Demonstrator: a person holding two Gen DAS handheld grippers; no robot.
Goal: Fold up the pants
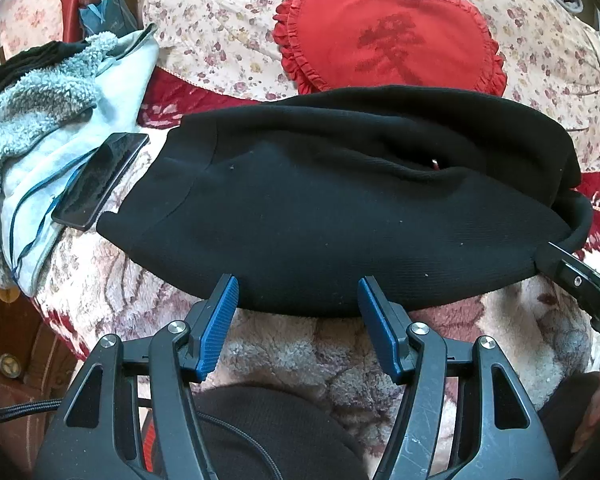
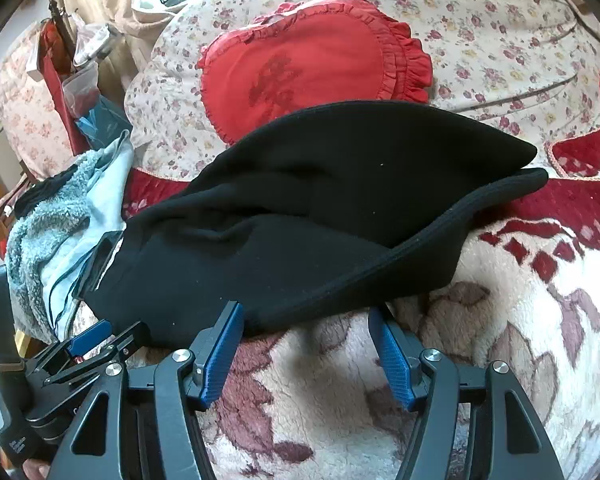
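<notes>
Black pants (image 1: 340, 208) lie folded in a thick bundle across a fleece blanket; they also show in the right wrist view (image 2: 320, 220). My left gripper (image 1: 298, 286) is open, its blue pads at the bundle's near edge, holding nothing. My right gripper (image 2: 306, 312) is open at the near edge further right, its tips just under the hem. The right gripper's fingers (image 1: 580, 284) show at the pants' right end in the left wrist view. The left gripper (image 2: 96, 336) shows at the lower left of the right wrist view.
A red heart cushion (image 1: 388, 28) lies behind the pants on a floral quilt (image 1: 220, 40). A black phone (image 1: 100, 180) rests on a pale blue fleece garment (image 1: 60, 120) at the left. The patterned blanket (image 2: 500, 320) spreads to the right.
</notes>
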